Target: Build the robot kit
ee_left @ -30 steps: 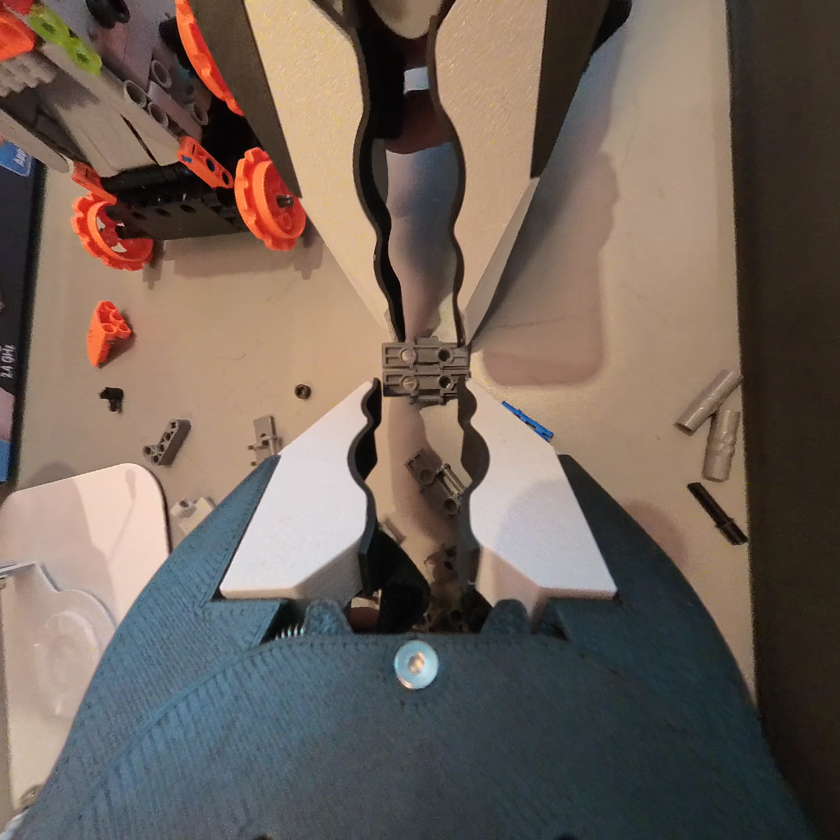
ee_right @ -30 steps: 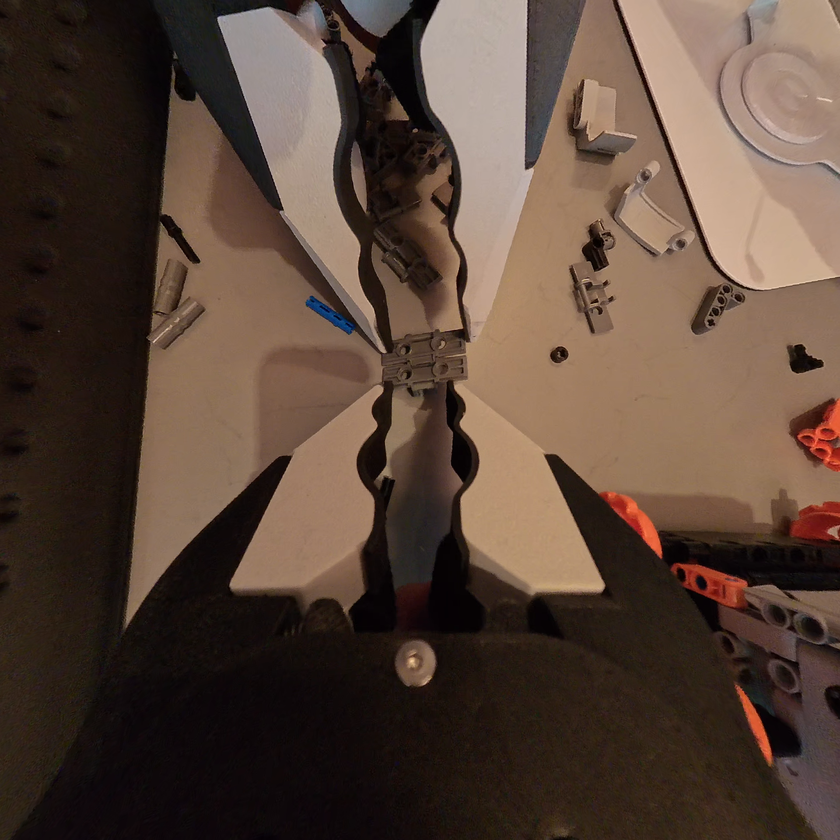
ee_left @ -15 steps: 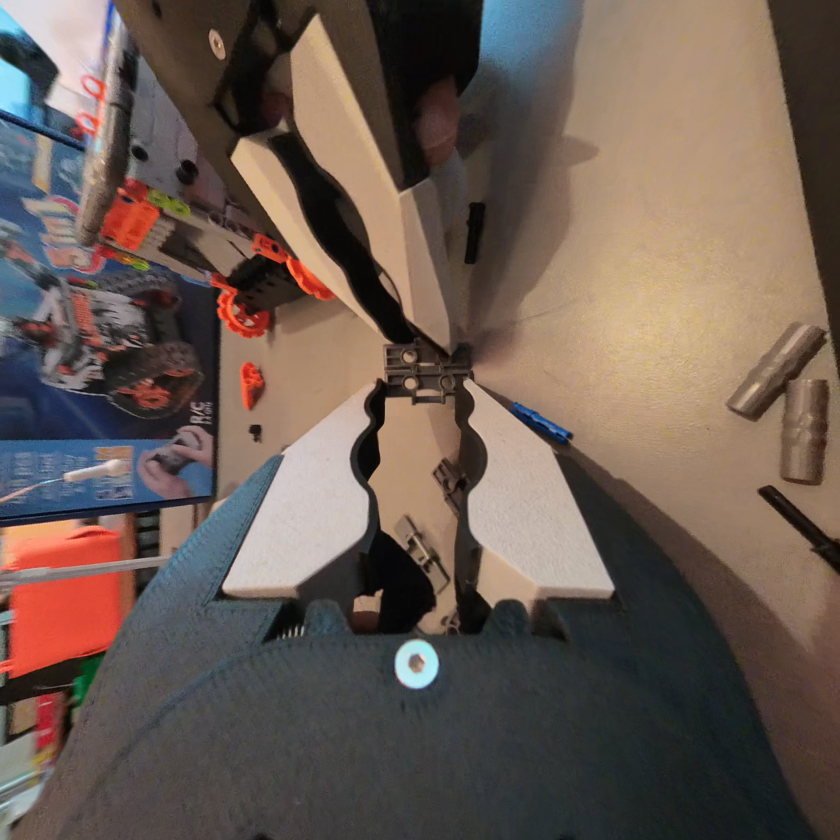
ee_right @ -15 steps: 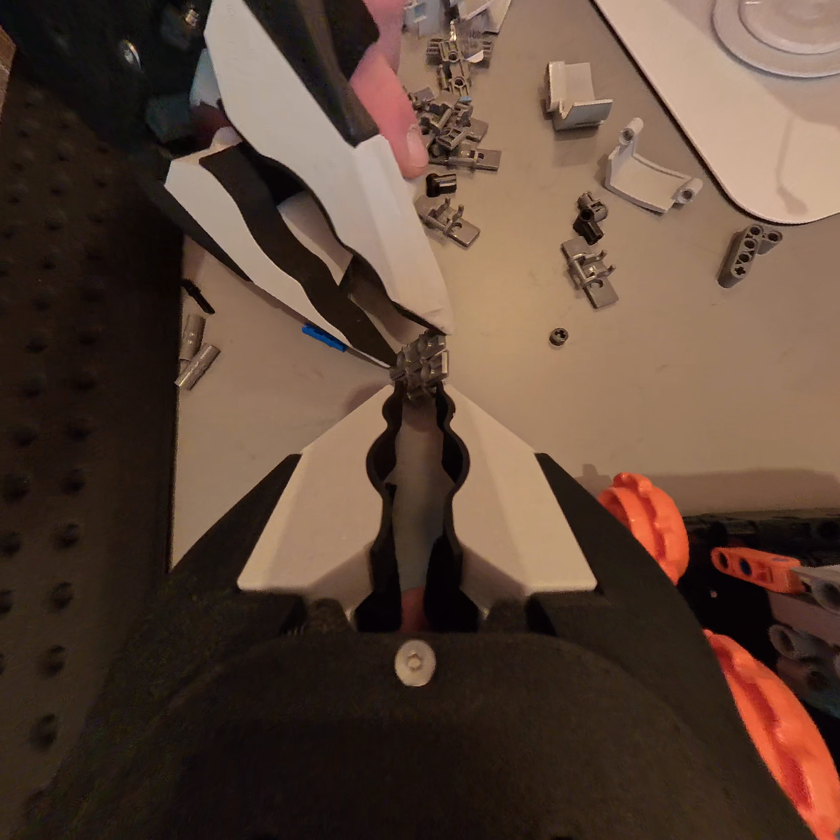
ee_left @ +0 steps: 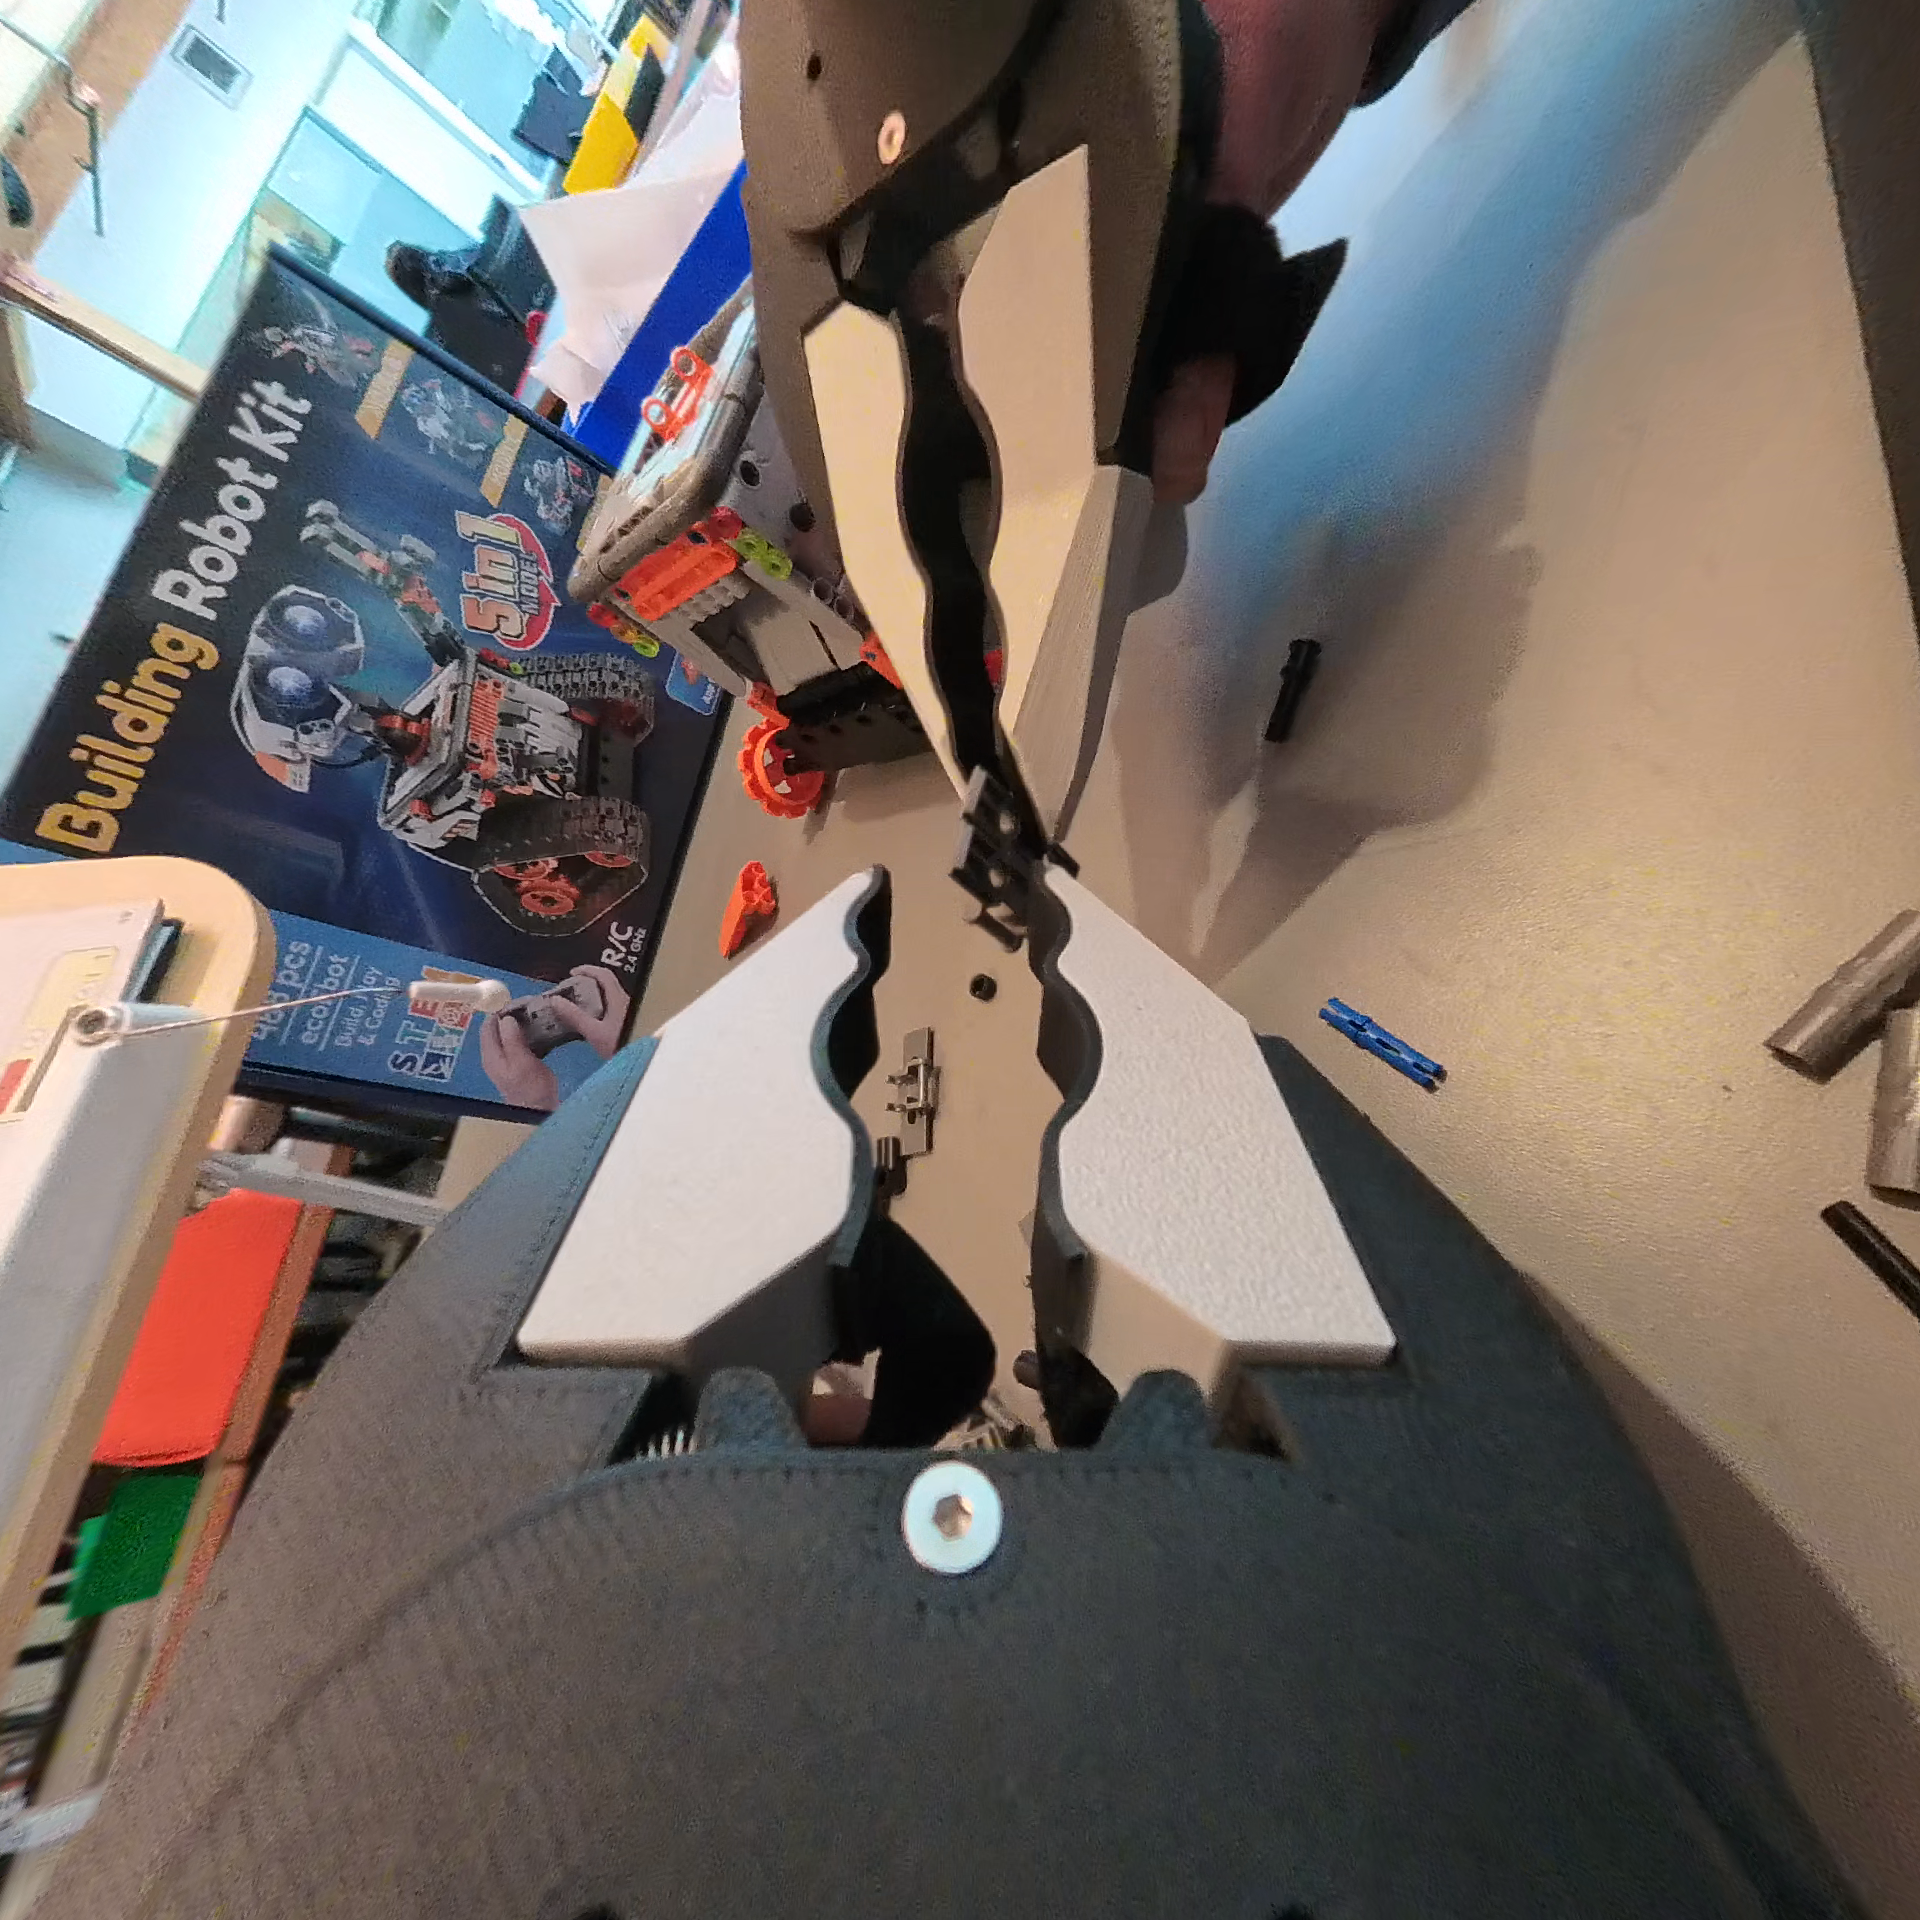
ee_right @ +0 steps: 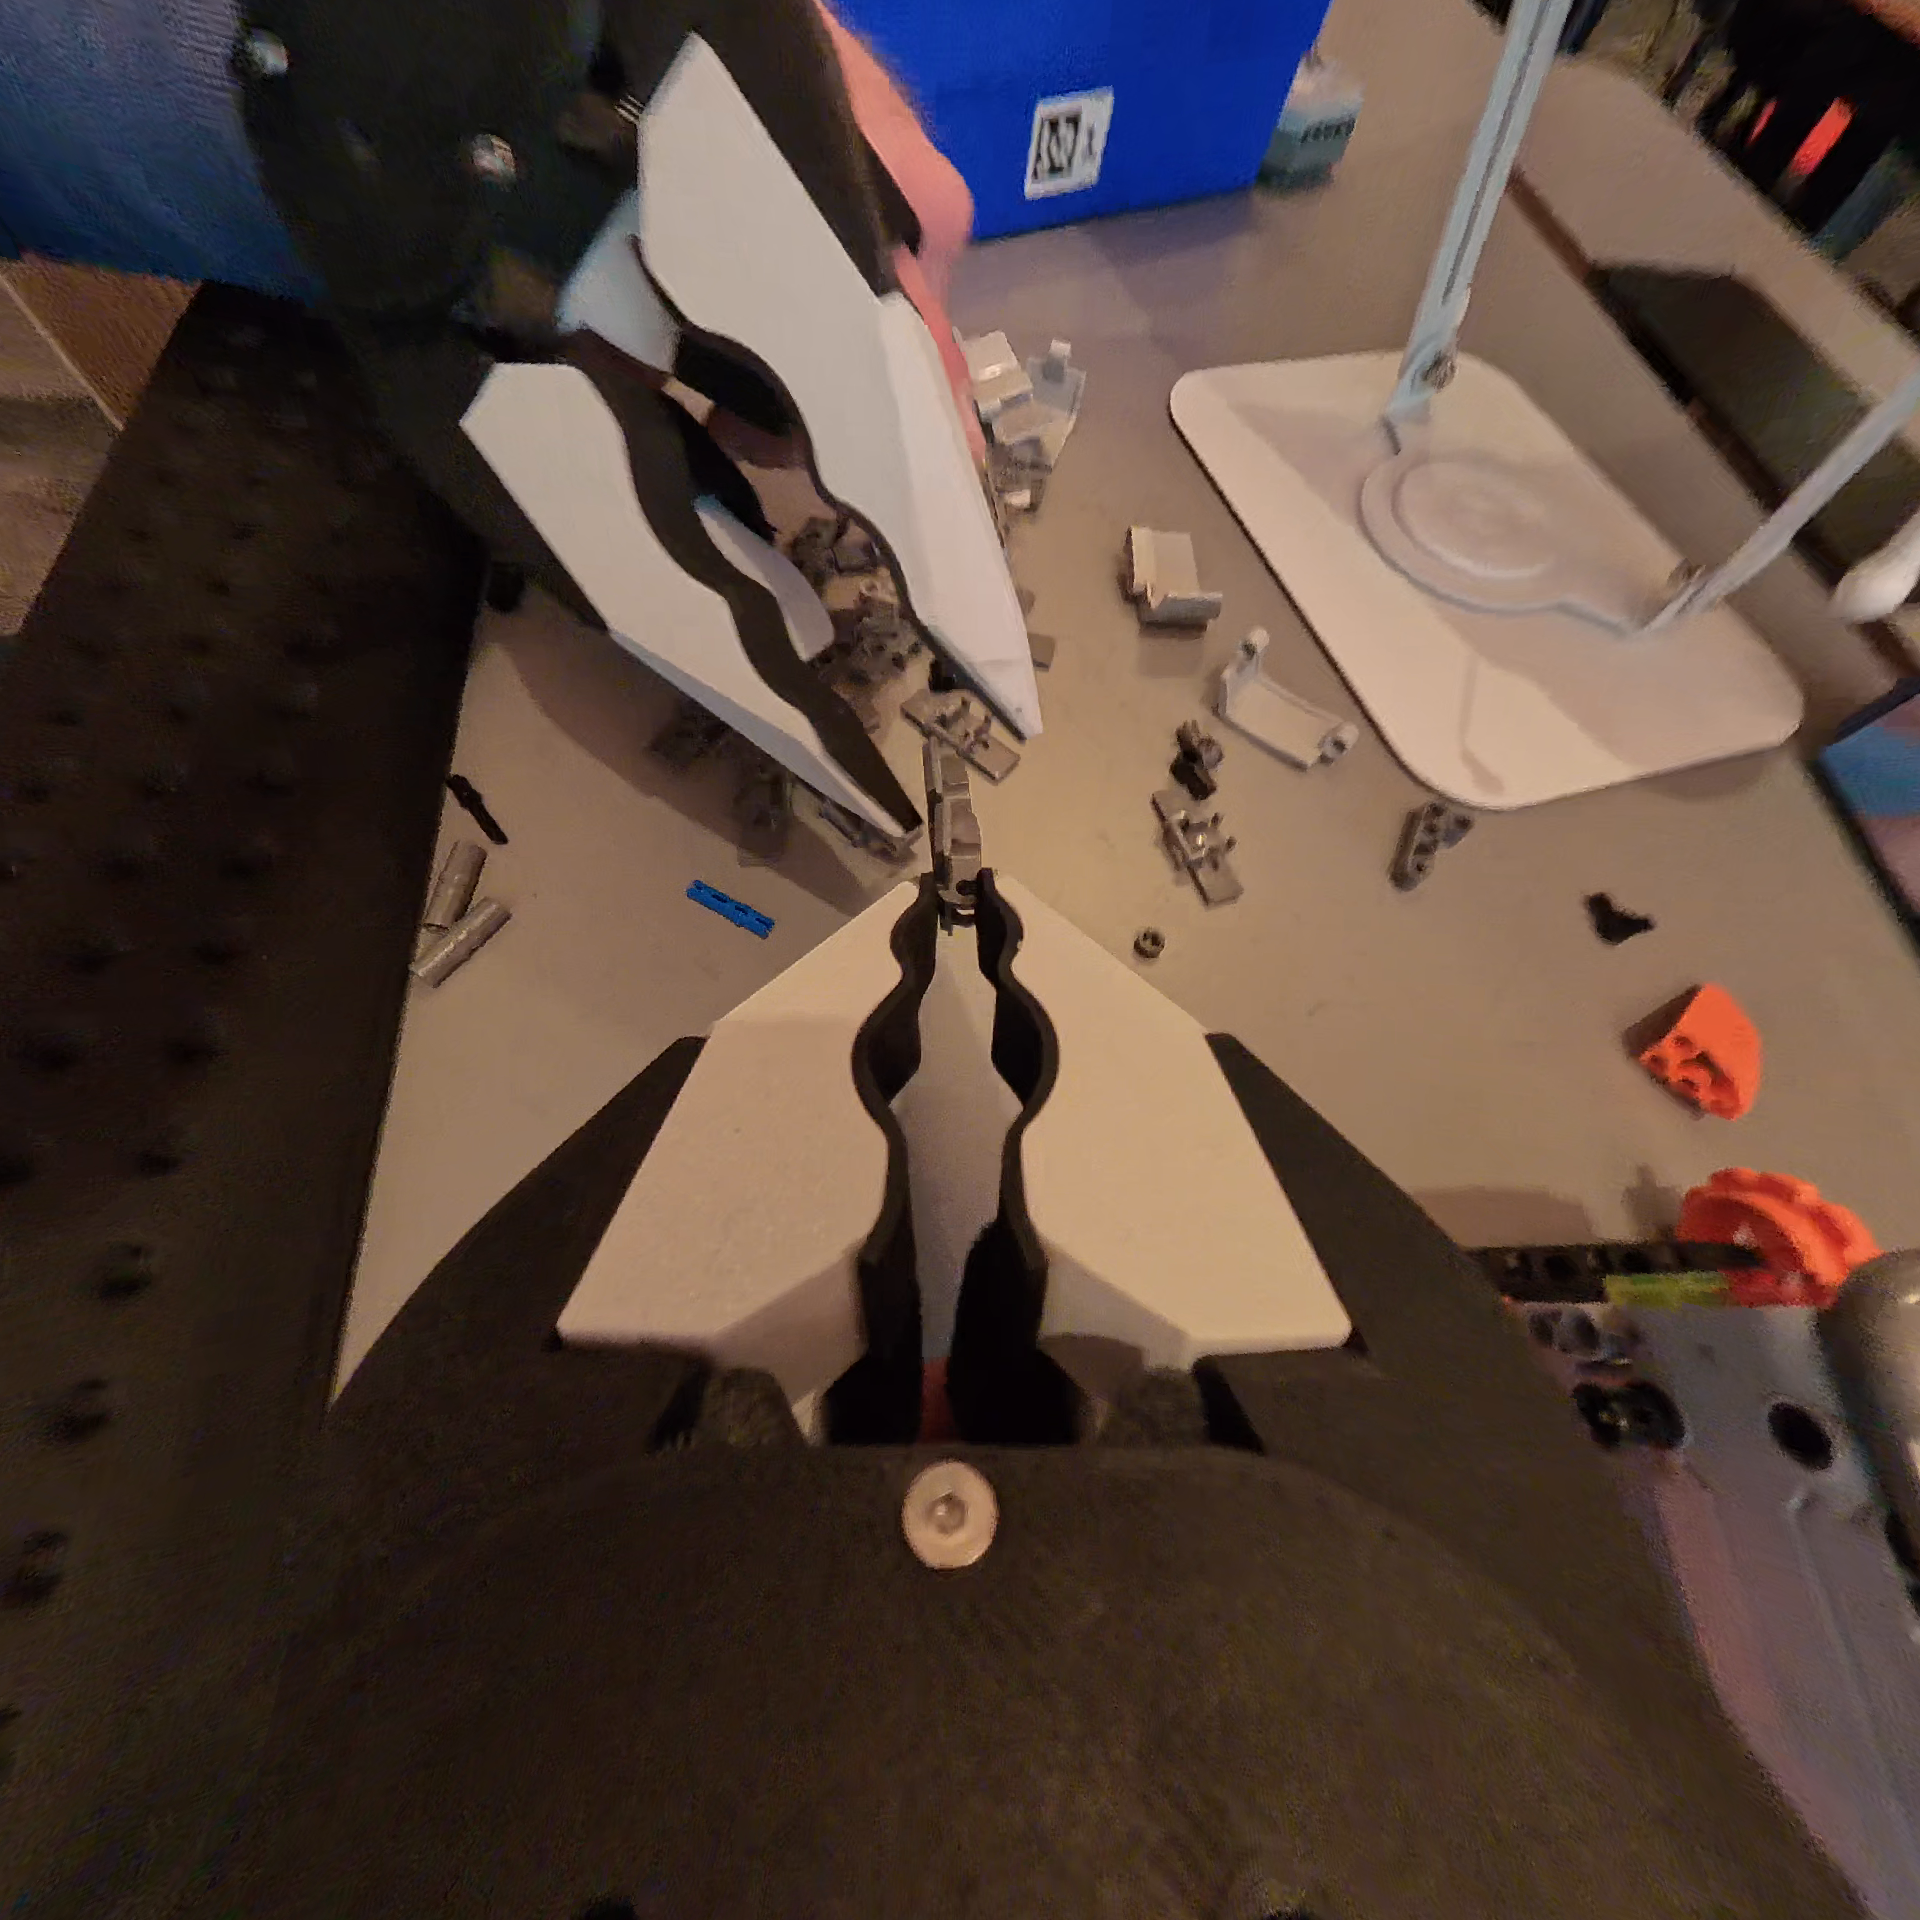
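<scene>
A small grey link piece (ee_right: 951,821), two flat links joined, stands edge-on in my right gripper (ee_right: 954,894), whose black pads are shut on its lower end, above the table. In the left wrist view the same piece (ee_left: 997,842) hangs from the right gripper (ee_left: 1023,821), which comes down from the top. My left gripper (ee_left: 961,883) is open. The piece sits beside its right fingertip (ee_left: 1070,914), well apart from the left fingertip. In the right wrist view the left gripper (ee_right: 966,774) has its fingers spread around the piece's far end.
On the beige table (ee_left: 1558,623) lie a pile of grey links (ee_right: 862,634), a blue pin (ee_right: 732,906), grey tubes (ee_right: 457,914) and an orange piece (ee_right: 1704,1055). A half-built vehicle (ee_left: 769,644), a printed box (ee_left: 343,665), a white lamp base (ee_right: 1486,561) and a black mat (ee_right: 208,831) surround it. Only a small space, under 4 cm, lies between the two pairs of fingers.
Both grippers have lifted and tilted. The right jaws have closed onto the piece's thin edge and it has turned edge-on. The left pads, which clamped it across its width, no longer press it.
</scene>
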The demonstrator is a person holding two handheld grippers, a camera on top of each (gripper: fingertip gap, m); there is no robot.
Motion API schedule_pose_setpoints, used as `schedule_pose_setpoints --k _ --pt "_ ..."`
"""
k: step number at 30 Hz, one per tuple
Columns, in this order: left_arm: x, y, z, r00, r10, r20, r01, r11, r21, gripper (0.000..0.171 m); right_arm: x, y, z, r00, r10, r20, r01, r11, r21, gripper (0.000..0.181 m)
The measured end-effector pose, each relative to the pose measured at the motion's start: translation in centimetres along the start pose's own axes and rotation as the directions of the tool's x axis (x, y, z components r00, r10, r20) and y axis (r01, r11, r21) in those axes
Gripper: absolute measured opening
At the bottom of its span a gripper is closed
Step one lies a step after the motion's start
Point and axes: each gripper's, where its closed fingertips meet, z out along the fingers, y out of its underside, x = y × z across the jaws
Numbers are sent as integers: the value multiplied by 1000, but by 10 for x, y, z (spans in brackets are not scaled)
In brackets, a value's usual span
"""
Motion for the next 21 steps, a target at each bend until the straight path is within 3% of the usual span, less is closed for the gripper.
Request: schedule_pose_setpoints --k 2,10,16,21 --pt "4 -1 0 999 -15 -40 15 1000 0 24 -3 -12 -5 995 -93 -30 94 995 42 4" --pt "-3 -19 -14 995 99 21 -100 993 68 10 -14 -35 -17 888 -419 -189 437 897 65 5" --pt "-8 -23 -17 997 68 29 -70 996 60 7 -16 -44 -20 812 -513 -279 540 841 28 4" --pt "-16 -22 -17 996 34 78 -36 999 21 7 -11 -51 -20 810 -479 -338 518 855 31 4"
